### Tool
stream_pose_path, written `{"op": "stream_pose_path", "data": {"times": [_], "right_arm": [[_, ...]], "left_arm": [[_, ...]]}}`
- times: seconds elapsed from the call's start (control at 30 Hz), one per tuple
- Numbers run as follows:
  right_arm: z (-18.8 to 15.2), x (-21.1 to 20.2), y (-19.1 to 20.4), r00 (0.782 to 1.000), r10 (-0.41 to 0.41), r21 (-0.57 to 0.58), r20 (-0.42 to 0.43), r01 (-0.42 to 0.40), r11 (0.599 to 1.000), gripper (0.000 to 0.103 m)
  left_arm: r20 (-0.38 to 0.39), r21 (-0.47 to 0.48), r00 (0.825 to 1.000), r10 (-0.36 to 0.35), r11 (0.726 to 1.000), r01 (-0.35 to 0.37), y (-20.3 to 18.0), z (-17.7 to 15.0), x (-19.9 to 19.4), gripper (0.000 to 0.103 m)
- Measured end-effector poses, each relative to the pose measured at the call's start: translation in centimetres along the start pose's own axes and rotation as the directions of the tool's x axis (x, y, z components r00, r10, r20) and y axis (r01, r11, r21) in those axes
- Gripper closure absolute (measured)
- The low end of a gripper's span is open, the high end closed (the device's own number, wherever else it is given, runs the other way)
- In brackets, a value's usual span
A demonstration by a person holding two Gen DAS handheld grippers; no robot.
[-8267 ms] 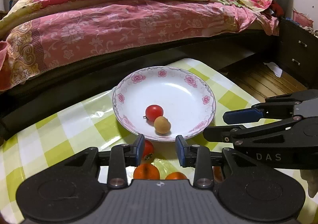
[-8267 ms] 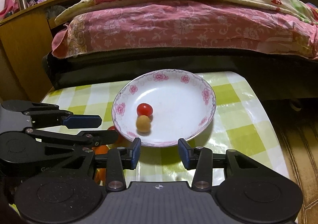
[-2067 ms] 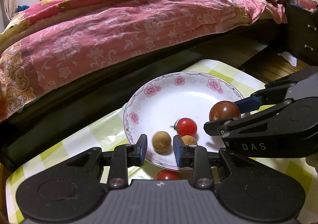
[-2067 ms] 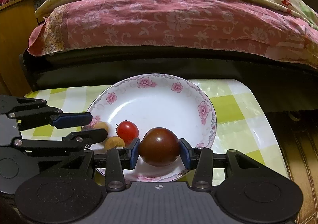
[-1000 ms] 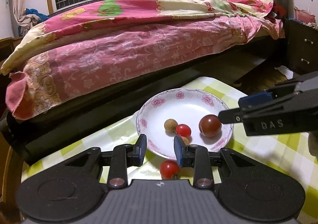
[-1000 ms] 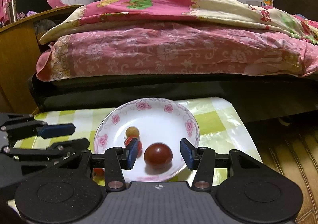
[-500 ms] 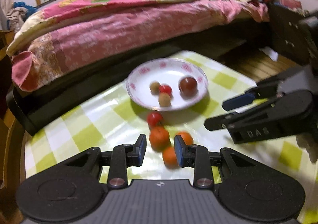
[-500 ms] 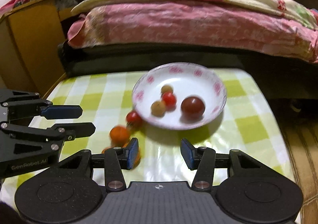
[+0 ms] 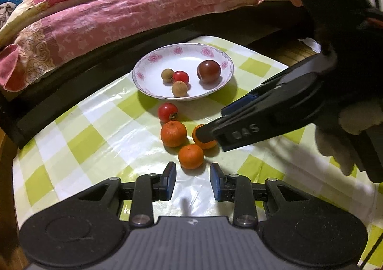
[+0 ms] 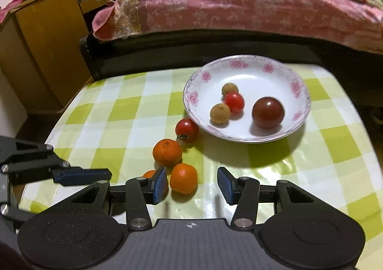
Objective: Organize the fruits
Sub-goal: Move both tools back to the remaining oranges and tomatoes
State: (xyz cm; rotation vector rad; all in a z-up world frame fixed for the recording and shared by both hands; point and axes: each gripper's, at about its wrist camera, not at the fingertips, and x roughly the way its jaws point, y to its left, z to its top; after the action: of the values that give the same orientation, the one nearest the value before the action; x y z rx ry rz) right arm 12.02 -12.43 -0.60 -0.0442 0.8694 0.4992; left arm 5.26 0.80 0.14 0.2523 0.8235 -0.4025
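A white flowered plate [image 9: 184, 59] [image 10: 253, 78] holds a dark tomato [image 9: 208, 70] [image 10: 268, 112], a red cherry tomato [image 9: 180, 76] [image 10: 234, 101] and two brown longans [image 9: 179, 88] [image 10: 219, 113]. A red tomato [image 9: 168, 112] [image 10: 186, 130] lies on the checked cloth just in front of the plate. Three tangerines [image 9: 173, 133] [image 10: 167, 152] cluster nearer me. My left gripper [image 9: 192, 181] is open, with the nearest tangerine [image 9: 191, 156] just ahead of its tips. My right gripper [image 10: 191, 185] [image 9: 215, 121] is open, with a tangerine [image 10: 183, 181] loose between its tips. The third tangerine is half hidden.
A bed with a pink floral quilt [image 9: 119, 14] [image 10: 239, 6] runs along the far side of the table. A wooden cabinet [image 10: 47, 42] stands at the left. A gloved hand [image 9: 354, 131] holds the right gripper. The table's right edge [image 10: 359, 126] drops to the floor.
Both grippers have drawn back from the plate and tipped down toward the tangerines, which now sit at their fingertips. The dark tomato held earlier lies in the plate.
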Motion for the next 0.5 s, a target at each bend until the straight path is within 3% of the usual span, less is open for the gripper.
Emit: {"op": "stream_pose_path", "data": {"times": [0.17, 0.3, 0.5], "right_arm": [[0.1, 1.7, -0.4, 0.999, 0.005, 0.019, -0.043, -0.004, 1.000, 0.059], [0.3, 2.3, -1.4, 0.997, 0.050, 0.070, -0.058, -0.045, 0.997, 0.079], [0.0, 1.4, -2.5, 0.996, 0.035, 0.092, -0.079, -0.028, 0.995, 0.080]], "left_arm": [[-0.009, 0.008, 1.000, -0.015, 1.000, 0.015, -0.2, 0.2, 0.8, 0.065], [-0.018, 0.008, 1.000, -0.014, 1.000, 0.014, -0.3, 0.2, 1.4, 0.065], [-0.015, 0.000, 1.000, -0.003, 1.000, 0.003, 0.1, 0.4, 2.2, 0.065]]}}
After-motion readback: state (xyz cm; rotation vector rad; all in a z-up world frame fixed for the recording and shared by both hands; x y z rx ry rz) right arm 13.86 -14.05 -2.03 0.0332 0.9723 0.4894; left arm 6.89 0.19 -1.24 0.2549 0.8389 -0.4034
